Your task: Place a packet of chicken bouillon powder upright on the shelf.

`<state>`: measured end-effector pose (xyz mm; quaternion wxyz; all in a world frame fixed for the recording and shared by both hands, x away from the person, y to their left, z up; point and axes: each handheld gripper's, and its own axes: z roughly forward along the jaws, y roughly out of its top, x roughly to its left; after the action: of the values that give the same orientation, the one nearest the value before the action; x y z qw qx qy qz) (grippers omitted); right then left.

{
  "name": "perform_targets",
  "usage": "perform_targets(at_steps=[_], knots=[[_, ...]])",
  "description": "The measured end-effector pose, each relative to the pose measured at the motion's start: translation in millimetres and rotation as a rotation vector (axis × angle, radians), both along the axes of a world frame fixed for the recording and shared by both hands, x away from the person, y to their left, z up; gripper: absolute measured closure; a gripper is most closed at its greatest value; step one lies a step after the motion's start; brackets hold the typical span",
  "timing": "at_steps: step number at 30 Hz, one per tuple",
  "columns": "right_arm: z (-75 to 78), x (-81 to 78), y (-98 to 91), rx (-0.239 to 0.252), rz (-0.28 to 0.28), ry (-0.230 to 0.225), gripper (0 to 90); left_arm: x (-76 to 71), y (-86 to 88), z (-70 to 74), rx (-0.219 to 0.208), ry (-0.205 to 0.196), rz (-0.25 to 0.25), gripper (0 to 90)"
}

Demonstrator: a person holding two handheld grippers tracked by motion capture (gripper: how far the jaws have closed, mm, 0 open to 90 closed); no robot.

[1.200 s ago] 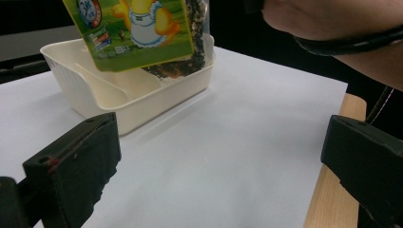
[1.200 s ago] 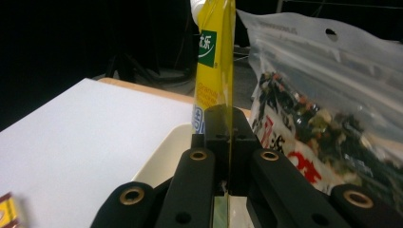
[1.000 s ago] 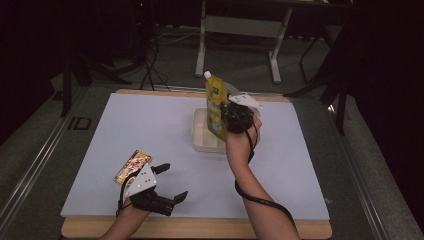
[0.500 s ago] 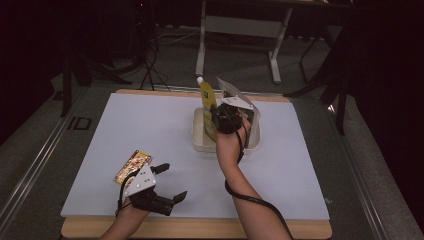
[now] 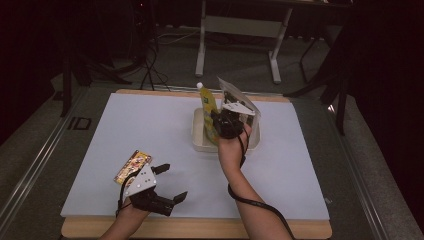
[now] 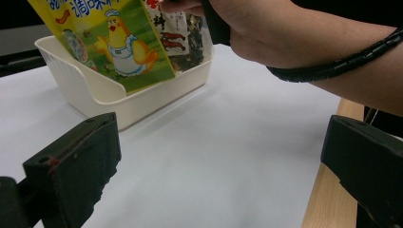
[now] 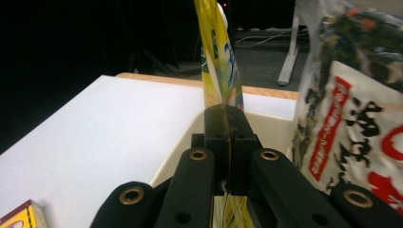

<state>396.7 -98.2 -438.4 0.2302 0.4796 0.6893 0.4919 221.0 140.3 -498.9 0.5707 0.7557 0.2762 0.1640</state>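
Observation:
My right gripper [image 5: 223,123] [image 7: 223,122] is shut on a yellow spouted pouch [image 5: 208,116] [image 6: 114,38] [image 7: 219,61], holding it upright over the cream plastic bin [image 5: 199,141] [image 6: 100,97] [image 7: 266,128]. The pouch's lower end is down inside the bin. A red, white and dark printed bag [image 5: 235,97] [image 6: 185,33] [image 7: 351,109] stands in the bin beside it. My left gripper [image 5: 170,182] [image 6: 209,156] is open near the table's front edge, empty, jaws wide apart. A small yellow and red packet [image 5: 132,165] [image 7: 21,216] lies just to its left on the white tabletop.
The white tabletop [image 5: 150,130] has a wooden front edge [image 5: 200,229]. A metal stand [image 5: 240,25] and cables [image 5: 150,55] are on the dark floor behind the table. The person's right forearm [image 5: 240,185] crosses the table's front middle.
The right gripper has turned the pouch edge-on and lowered it into the bin, moving slightly right. The left gripper has stayed where it was, open.

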Motion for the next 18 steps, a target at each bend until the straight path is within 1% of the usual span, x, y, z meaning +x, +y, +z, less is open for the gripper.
perform_targets(at_steps=[1,2,4,7,11,18], knots=[[-0.2,0.0,-1.8,0.006,0.000,-0.001,90.0,0.3,0.2,-0.1,0.000,0.001,0.001,0.0],[-0.6,-0.2,-2.8,0.001,0.003,-0.008,90.0,0.7,0.3,-0.3,-0.001,0.004,0.001,0.0],[-1.2,-1.8,-3.0,-0.026,0.009,-0.030,90.0,1.0,0.5,-0.5,-0.003,0.005,0.001,0.0],[-1.4,-2.6,-2.3,-0.045,0.024,-0.040,90.0,1.2,0.4,-0.8,0.004,0.004,0.000,0.0],[-3.2,-1.1,-3.4,-0.034,0.042,-0.041,90.0,1.7,0.3,-1.4,0.003,0.010,-0.002,0.0],[-6.0,1.9,0.4,-0.043,0.077,-0.041,90.0,1.7,0.4,-1.3,0.002,0.011,-0.005,0.0]])
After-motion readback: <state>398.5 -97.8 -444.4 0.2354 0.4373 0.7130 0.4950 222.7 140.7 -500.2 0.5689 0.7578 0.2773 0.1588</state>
